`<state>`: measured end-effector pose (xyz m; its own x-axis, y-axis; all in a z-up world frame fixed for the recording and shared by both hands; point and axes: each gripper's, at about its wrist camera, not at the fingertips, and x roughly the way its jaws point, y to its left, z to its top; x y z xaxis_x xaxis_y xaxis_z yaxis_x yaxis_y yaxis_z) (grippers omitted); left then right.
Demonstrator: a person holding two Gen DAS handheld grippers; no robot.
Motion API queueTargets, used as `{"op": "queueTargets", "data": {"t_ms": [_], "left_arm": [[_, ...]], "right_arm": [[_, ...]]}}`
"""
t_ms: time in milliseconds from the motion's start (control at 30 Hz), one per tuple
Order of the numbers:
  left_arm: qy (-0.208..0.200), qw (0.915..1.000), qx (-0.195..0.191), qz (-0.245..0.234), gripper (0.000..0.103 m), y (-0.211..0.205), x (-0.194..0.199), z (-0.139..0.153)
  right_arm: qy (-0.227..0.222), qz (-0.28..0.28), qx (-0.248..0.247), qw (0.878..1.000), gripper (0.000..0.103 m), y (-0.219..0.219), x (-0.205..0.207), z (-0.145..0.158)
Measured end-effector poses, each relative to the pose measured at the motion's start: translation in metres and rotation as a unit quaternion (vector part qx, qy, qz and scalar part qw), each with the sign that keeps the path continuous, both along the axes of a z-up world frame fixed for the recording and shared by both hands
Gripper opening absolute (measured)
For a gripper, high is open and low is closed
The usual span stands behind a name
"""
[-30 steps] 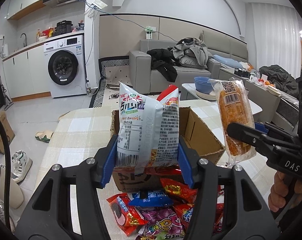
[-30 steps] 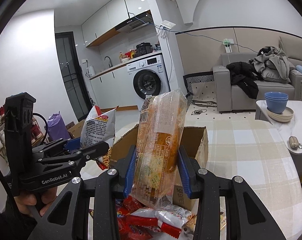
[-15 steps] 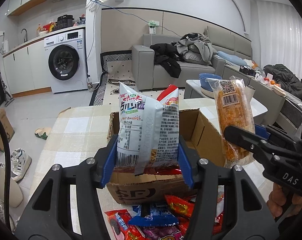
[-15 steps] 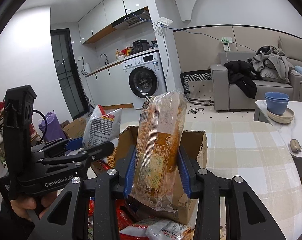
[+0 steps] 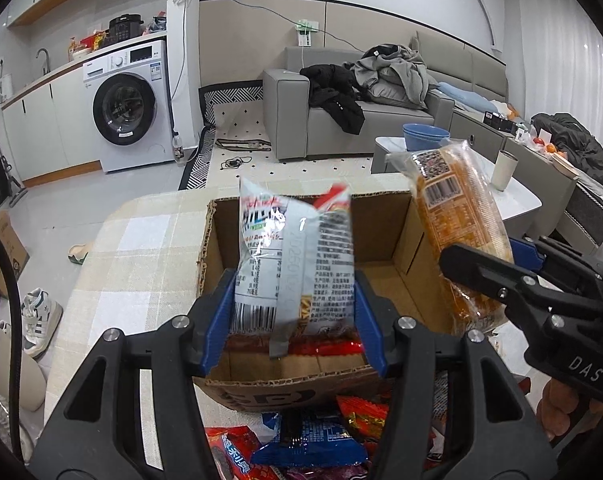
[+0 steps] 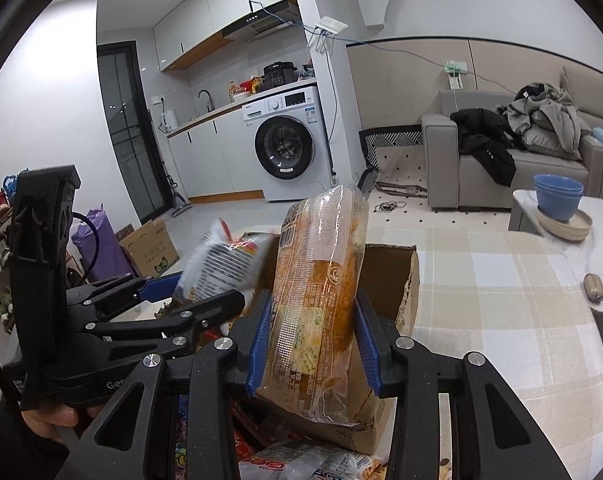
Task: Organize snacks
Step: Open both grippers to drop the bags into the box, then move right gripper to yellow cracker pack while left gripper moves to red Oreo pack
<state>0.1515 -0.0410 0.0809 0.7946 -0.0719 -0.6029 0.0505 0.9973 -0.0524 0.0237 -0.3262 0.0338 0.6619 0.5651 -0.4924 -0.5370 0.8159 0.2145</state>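
Since the earlier frames, both grippers have advanced toward the cardboard box (image 5: 381, 280); its open top now fills more of the left wrist view, and the loose snack packets (image 5: 301, 444) on the near edge of the surface have slid toward the bottom of the frame.

The left gripper (image 5: 295, 312) is closed on a white chip bag (image 5: 297, 256), gripped near its lower end, long axis upright. The bag hangs over the near half of the box opening, above the near wall.

The right gripper (image 6: 313, 336) is closed on a clear-wrapped orange bread pack (image 6: 321, 280), also held near its lower end, long axis upright with a slight tilt. In the left wrist view this pack sits over the box's right wall rather than over the cavity.

Judgement: the step in hand is depositing both packs into the box. The box floor lies forward of and below each gripper. The left gripper is nearer to a clear drop; the right gripper appears to need further travel toward the box centre before release, or the bread pack may catch the right wall.

The checked cloth surface (image 6: 501, 280) beyond the box carries a small tan object (image 6: 595, 286).
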Motion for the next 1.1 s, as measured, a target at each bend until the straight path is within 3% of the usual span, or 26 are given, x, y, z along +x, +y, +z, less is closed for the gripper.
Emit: {"op": "queueTargets", "data": {"t_ms": [133, 267, 333, 400, 433, 467, 533, 600, 633, 1100], "left_arm": [[0.001, 1.0, 0.003, -0.003, 0.053, -0.001, 0.002, -0.001], [0.002, 1.0, 0.002, -0.007, 0.054, 0.001, 0.002, 0.001], [0.002, 1.0, -0.003, -0.005, 0.061, 0.004, 0.001, 0.001], [-0.002, 1.0, -0.007, -0.001, 0.076, 0.005, -0.001, 0.003], [-0.008, 0.9999, -0.008, 0.002, 0.082, 0.007, -0.003, 0.003], [-0.012, 0.9999, -0.009, 0.002, 0.082, 0.007, -0.006, 0.004], [-0.011, 0.9999, -0.008, 0.002, 0.087, 0.008, -0.009, 0.005], [-0.009, 0.9999, -0.013, 0.001, 0.101, 0.011, -0.013, 0.006], [-0.012, 0.9998, -0.018, 0.002, 0.102, 0.011, -0.017, 0.007], [0.005, 0.9996, -0.019, 0.019, 0.102, 0.04, -0.073, -0.017]], "right_arm": [[0.007, 0.002, 0.002, 1.0, 0.04, 0.001, 0.004, 0.0], [-0.004, 0.0, 0.001, 1.0, 0.049, -0.002, 0.002, -0.001], [-0.004, 0.0, 0.004, 1.0, 0.053, -0.006, 0.001, 0.0], [-0.009, -0.008, -0.002, 1.0, 0.064, -0.012, -0.001, 0.003], [-0.011, -0.01, -0.004, 1.0, 0.077, -0.015, -0.004, 0.003], [-0.011, -0.01, -0.002, 1.0, 0.089, -0.018, -0.006, 0.003], [-0.01, -0.01, 0.001, 1.0, 0.099, -0.027, -0.01, 0.005], [-0.007, -0.015, -0.009, 1.0, 0.102, -0.031, -0.015, 0.007], [-0.005, -0.02, -0.02, 1.0, 0.102, -0.033, -0.017, 0.008], [0.011, -0.013, -0.054, 0.998, 0.103, -0.06, -0.053, 0.01]]}}
